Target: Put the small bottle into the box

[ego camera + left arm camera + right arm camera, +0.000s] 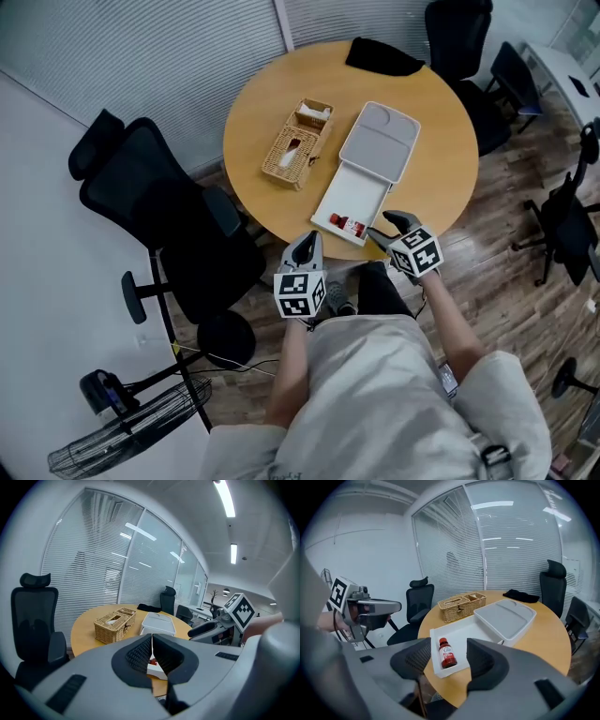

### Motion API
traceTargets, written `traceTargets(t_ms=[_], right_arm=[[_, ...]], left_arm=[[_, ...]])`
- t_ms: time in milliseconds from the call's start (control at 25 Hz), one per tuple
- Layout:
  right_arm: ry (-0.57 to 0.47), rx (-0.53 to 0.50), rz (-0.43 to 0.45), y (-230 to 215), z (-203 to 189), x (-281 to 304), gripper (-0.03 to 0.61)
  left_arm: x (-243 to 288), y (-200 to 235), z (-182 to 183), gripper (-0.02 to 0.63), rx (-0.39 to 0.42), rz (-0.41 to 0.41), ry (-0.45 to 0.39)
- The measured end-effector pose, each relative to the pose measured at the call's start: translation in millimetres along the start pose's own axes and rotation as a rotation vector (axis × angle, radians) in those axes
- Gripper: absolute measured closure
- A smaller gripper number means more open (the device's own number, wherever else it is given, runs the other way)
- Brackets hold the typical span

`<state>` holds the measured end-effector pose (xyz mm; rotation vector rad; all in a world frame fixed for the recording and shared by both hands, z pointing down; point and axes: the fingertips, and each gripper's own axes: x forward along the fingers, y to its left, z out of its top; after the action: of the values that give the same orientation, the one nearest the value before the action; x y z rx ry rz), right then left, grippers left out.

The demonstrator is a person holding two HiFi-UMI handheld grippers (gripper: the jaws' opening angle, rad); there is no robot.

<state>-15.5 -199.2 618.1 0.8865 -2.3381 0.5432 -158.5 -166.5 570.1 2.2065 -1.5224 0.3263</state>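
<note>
The small red bottle [349, 224] [447, 654] with a red cap lies on its side in the near end of the open white box [361, 187] [464, 632]. The box's grey-white lid [380, 141] [506, 616] lies against its far end. Both rest on the round wooden table [441, 178]. My right gripper [386, 225] [449, 644] hovers open at the table's near edge, just short of the bottle, holding nothing. My left gripper [306, 246] [152, 641] is off the table edge to the left of the box, its jaws shut and empty.
A wicker basket [297, 142] stands left of the box. A black cloth [384, 58] lies at the table's far edge. A black office chair [159, 206] stands at the left, more chairs [562, 225] at the right. A floor fan [122, 441] lies at the lower left.
</note>
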Motion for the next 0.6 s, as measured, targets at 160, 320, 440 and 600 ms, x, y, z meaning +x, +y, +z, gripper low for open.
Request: traceTargets(t_ms=[160,320,440,600], right_arm=[[-0.103,0.094,-0.050,3,5,-11,0.334],[-0.185,0.115,-0.070,16,12,-12,0.333],[-0.201,0.115,-0.089,23,10,-11,0.333],[-0.209,0.131,-0.105,25,4,-11,0.334]], left_arm=[[1,-1,0,0.584,0.005,-0.005,-0.001],[3,3,-1,0.584,-0.001,0.005,0.003],[4,6,-4,0.584,-0.011,0.011,0.009],[6,8,-5,0.584,-0.003,0.012,0.011]])
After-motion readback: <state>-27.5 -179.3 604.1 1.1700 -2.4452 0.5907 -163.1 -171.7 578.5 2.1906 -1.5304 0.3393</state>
